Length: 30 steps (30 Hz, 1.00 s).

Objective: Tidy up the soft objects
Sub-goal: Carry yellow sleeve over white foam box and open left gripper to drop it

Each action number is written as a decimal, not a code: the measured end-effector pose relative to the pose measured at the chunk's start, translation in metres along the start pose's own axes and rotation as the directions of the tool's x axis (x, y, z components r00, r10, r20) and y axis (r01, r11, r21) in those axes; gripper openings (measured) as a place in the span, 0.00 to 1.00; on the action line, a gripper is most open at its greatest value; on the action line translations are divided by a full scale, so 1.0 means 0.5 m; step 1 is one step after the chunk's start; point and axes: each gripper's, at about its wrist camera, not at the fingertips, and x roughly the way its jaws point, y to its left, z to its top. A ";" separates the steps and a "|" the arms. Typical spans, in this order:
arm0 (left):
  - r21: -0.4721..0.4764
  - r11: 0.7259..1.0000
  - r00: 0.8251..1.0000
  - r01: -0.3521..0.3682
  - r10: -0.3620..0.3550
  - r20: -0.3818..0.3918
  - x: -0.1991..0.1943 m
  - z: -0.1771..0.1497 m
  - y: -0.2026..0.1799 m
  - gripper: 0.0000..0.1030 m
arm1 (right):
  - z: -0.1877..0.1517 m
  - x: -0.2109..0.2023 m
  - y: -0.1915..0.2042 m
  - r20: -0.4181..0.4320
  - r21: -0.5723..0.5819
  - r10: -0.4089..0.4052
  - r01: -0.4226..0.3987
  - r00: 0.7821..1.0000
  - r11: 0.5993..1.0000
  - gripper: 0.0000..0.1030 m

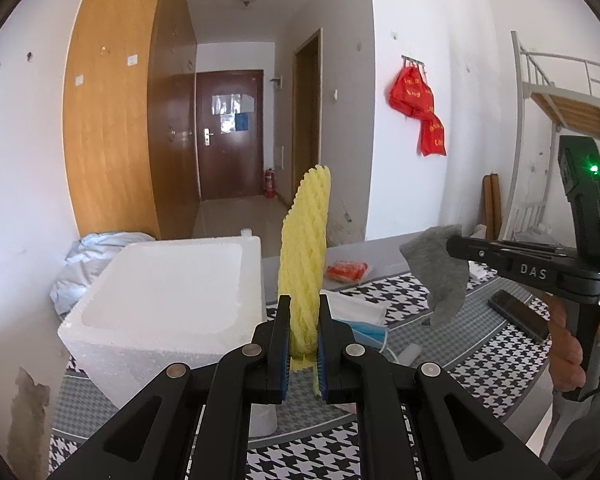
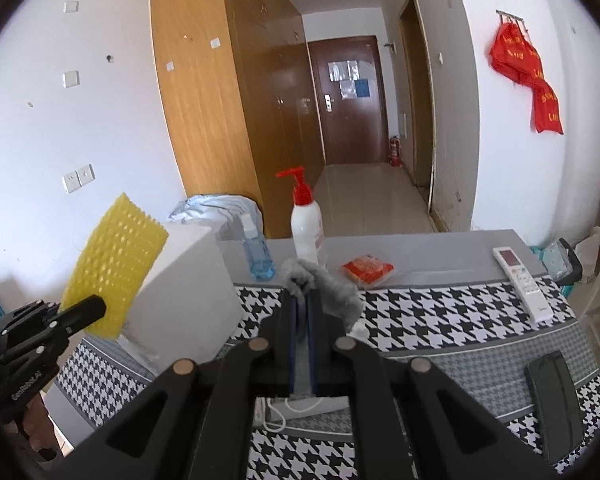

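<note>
Black left gripper (image 1: 304, 336) is clamped on the lower end of a yellow foam mesh fruit sleeve (image 1: 305, 248). This sleeve stands nearly upright, its long axis vertical and its free serrated end pointing at the ceiling, just beside the right wall of the white styrofoam box (image 1: 160, 292). Nothing can be seen inside that open-topped box from the left wrist view.

Black right gripper (image 2: 302, 312) has its blue-padded jaws pressed together on a grey fuzzy cloth (image 2: 332, 292). In the left wrist view the cloth (image 1: 440, 268) hangs downward from the fingertips, clear of the black-and-white houndstooth tablecloth (image 2: 440, 320).

On the table beyond the cloth stand a white pump bottle with red dispenser (image 2: 306, 220) and a clear blue spray bottle (image 2: 257, 252), both upright. An orange-red packet (image 2: 367, 270) lies flat near them, a white remote control (image 2: 520, 280) lies to the right, and a dark phone (image 2: 554, 400) rests near the table's right edge.
</note>
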 end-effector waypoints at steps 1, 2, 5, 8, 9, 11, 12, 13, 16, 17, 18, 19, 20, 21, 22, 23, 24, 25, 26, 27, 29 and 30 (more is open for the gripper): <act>-0.005 1.000 1.000 -0.001 0.002 0.003 -0.001 0.003 0.001 0.11 | 0.003 -0.003 0.004 0.005 -0.002 0.003 -0.003 1.000 1.000 0.07; -0.010 1.000 1.000 -0.002 0.002 0.007 -0.003 0.006 0.002 0.11 | 0.006 -0.006 0.007 0.010 -0.006 0.007 -0.007 1.000 1.000 0.07; -0.012 1.000 1.000 -0.014 0.015 0.018 -0.009 0.012 0.004 0.11 | 0.014 -0.011 0.017 0.023 -0.017 0.013 -0.012 1.000 1.000 0.07; -0.011 1.000 0.999 -0.022 0.022 0.028 -0.016 0.020 0.007 0.11 | 0.022 -0.015 0.021 0.033 -0.019 0.019 -0.018 0.999 1.000 0.07; -0.012 1.000 0.999 -0.025 0.025 0.032 -0.018 0.022 0.007 0.11 | 0.023 -0.016 0.022 0.035 -0.022 0.020 -0.020 0.999 1.000 0.07; -0.013 0.999 0.999 -0.032 0.032 0.038 -0.021 0.027 0.011 0.11 | 0.028 -0.017 0.028 0.039 -0.028 0.023 -0.022 0.999 0.999 0.07; -0.015 0.999 0.998 -0.037 0.037 0.042 -0.022 0.029 0.014 0.11 | 0.029 -0.018 0.031 0.041 -0.032 0.025 -0.023 0.999 0.999 0.07; -0.018 0.999 0.998 -0.042 0.042 0.044 -0.023 0.032 0.018 0.11 | 0.032 -0.019 0.035 0.044 -0.036 0.025 -0.024 0.999 0.999 0.07; -0.027 0.998 0.997 -0.059 0.060 0.045 -0.024 0.039 0.025 0.11 | 0.037 -0.022 0.042 0.050 -0.041 0.030 -0.028 0.998 0.999 0.07; -0.033 0.997 0.997 -0.065 0.067 0.046 -0.025 0.041 0.029 0.11 | 0.039 -0.023 0.045 0.052 -0.042 0.032 -0.030 0.998 0.999 0.07; -0.036 0.997 0.996 -0.069 0.071 0.047 -0.026 0.041 0.033 0.11 | 0.041 -0.023 0.047 0.053 -0.043 0.033 -0.030 0.998 0.999 0.07; -0.038 0.997 0.996 -0.073 0.075 0.047 -0.026 0.042 0.035 0.11 | 0.042 -0.023 0.051 0.054 -0.046 0.035 -0.033 0.998 0.998 0.07; -0.040 0.996 0.996 -0.078 0.080 0.048 -0.027 0.043 0.037 0.11 | 0.043 -0.023 0.055 0.055 -0.051 0.039 -0.036 0.998 0.998 0.07; -0.040 0.996 0.995 -0.082 0.084 0.049 -0.029 0.043 0.039 0.11 | 0.045 -0.023 0.060 0.056 -0.057 0.041 -0.038 0.998 0.998 0.07; -0.041 0.995 0.995 -0.086 0.088 0.049 -0.029 0.045 0.040 0.11 | 0.046 -0.023 0.064 0.056 -0.060 0.043 -0.040 0.997 0.997 0.07; -0.041 0.995 0.995 -0.089 0.091 0.049 -0.030 0.045 0.041 0.11 | 0.048 -0.022 0.068 0.056 -0.065 0.049 -0.045 0.997 0.997 0.07; -0.042 0.995 0.994 -0.092 0.094 0.049 -0.030 0.046 0.042 0.11 | 0.049 -0.021 0.069 0.057 -0.067 0.049 -0.046 0.997 0.997 0.07; -0.042 0.995 0.994 -0.096 0.098 0.049 -0.030 0.046 0.043 0.11 | 0.051 -0.020 0.073 0.058 -0.071 0.051 -0.047 0.997 0.996 0.07; -0.044 0.994 0.994 -0.099 0.101 0.050 -0.031 0.045 0.044 0.11 | 0.052 -0.020 0.078 0.059 -0.077 0.055 -0.050 0.997 0.996 0.07; -0.045 0.994 0.993 -0.102 0.104 0.052 -0.032 0.046 0.046 0.11 | 0.054 -0.021 0.081 0.059 -0.080 0.058 -0.053 0.997 0.995 0.07; -0.047 0.993 0.992 -0.113 0.115 0.056 -0.035 0.046 0.052 0.11 | 0.058 -0.019 0.089 0.060 -0.089 0.068 -0.062 0.996 0.994 0.07; -0.048 0.992 0.991 -0.119 0.122 0.056 -0.036 0.047 0.055 0.11 | 0.060 -0.018 0.093 0.059 -0.092 0.074 -0.069 0.996 0.993 0.07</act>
